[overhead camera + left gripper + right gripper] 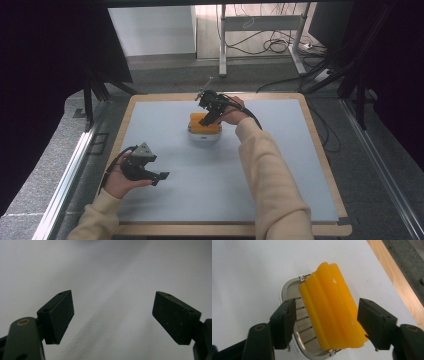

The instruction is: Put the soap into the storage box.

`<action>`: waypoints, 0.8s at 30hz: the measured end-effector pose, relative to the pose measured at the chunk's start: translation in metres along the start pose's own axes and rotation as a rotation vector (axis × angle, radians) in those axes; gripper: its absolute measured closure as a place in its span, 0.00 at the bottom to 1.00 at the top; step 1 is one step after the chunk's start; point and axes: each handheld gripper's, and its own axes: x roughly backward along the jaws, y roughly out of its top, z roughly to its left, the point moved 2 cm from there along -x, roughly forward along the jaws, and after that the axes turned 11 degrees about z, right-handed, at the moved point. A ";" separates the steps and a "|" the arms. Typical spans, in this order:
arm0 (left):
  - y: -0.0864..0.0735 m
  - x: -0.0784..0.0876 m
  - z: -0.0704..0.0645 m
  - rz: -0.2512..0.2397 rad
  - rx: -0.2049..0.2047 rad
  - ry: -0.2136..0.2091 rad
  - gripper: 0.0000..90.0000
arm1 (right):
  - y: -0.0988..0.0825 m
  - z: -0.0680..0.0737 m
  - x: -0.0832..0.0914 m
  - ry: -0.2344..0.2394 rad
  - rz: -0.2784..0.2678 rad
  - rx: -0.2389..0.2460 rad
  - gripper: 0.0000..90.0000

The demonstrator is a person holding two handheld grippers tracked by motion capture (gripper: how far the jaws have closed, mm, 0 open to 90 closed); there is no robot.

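Here, the right gripper [325,326] brackets an orange soap bar [332,307] tilted on a slatted soap dish [294,315], centre frame.
Its jaws are apart, either side of the bar, seemingly to grip or release; that arm reaches far forward. At lower left, the left gripper [161,176] idles with jaws wide above the grey table [210,185].

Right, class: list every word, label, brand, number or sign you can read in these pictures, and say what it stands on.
None can be read: the orange soap bar, its slatted metal soap dish, the table's grey mat and both grippers, left gripper and right gripper, carry no legible text.
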 end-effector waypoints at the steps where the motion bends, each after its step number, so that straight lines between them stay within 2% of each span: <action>1: 0.000 0.000 0.000 0.000 0.000 -0.001 0.19 | -0.002 0.001 0.002 0.000 -0.011 -0.007 0.33; 8: 0.000 0.000 0.000 0.005 0.006 0.006 0.19 | -0.024 0.010 0.015 0.019 -0.092 -0.078 0.29; 12: -0.001 -0.001 0.000 0.010 0.004 0.012 0.19 | -0.042 0.018 0.024 -0.001 -0.124 -0.133 0.27; 13: -0.001 -0.001 0.000 0.010 0.004 0.012 0.19 | -0.042 0.018 0.024 -0.001 -0.124 -0.133 0.27; 18: -0.002 -0.003 0.000 0.020 0.009 0.015 0.19 | -0.079 0.035 0.038 -0.055 -0.172 -0.204 0.22; 21: -0.002 -0.004 -0.001 0.021 0.009 0.017 0.19 | -0.103 0.045 0.047 -0.061 -0.210 -0.260 0.21; 24: -0.002 -0.006 -0.002 0.026 0.012 0.020 0.19 | -0.128 0.055 0.055 -0.084 -0.235 -0.290 0.21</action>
